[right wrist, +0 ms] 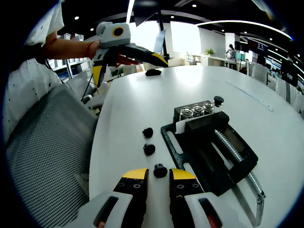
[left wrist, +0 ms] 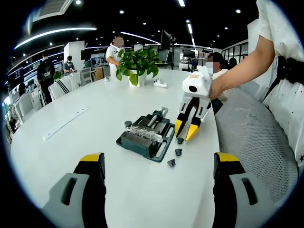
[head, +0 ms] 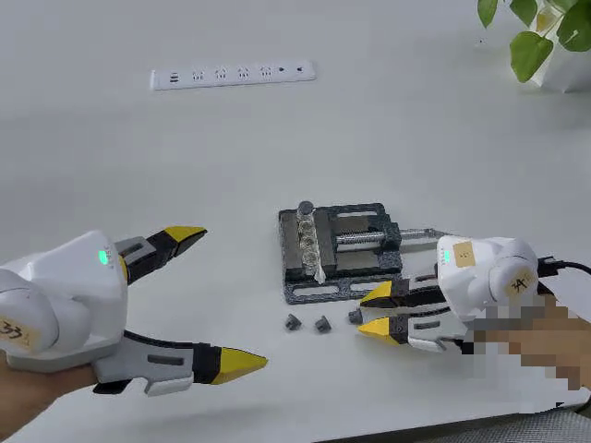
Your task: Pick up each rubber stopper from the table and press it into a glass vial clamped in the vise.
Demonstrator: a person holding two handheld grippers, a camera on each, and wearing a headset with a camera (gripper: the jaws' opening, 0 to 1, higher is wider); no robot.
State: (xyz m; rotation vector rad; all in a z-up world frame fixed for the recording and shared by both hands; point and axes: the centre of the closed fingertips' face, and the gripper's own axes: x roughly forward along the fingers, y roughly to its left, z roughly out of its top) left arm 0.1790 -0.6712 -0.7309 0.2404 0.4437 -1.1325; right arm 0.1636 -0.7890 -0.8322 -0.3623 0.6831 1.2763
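The left tool occupies the lower left of the head view, jaws spread wide and holding nothing. The right tool lies low at the right, jaws set narrow, with its yellow tips pointing at the first rubber stopper, which sits on the worktop just off those tips. The second stopper and third stopper lie in line beside it, all just in front of the vise. The vise clamps a row of glass vials. The farthest vial carries a dark stopper, and the others are open. A power strip lies well beyond, and a potted plant stands at the far right corner. In the left gripper view, the left tool's own jaws rise far apart, with the vise, the three loose stoppers and the right tool ahead between them. In the right gripper view, the first rubber stopper sits at the mouth of the narrow jaws, between the two tips. Contact cannot be told. The left tool is held above the worktop at upper left.
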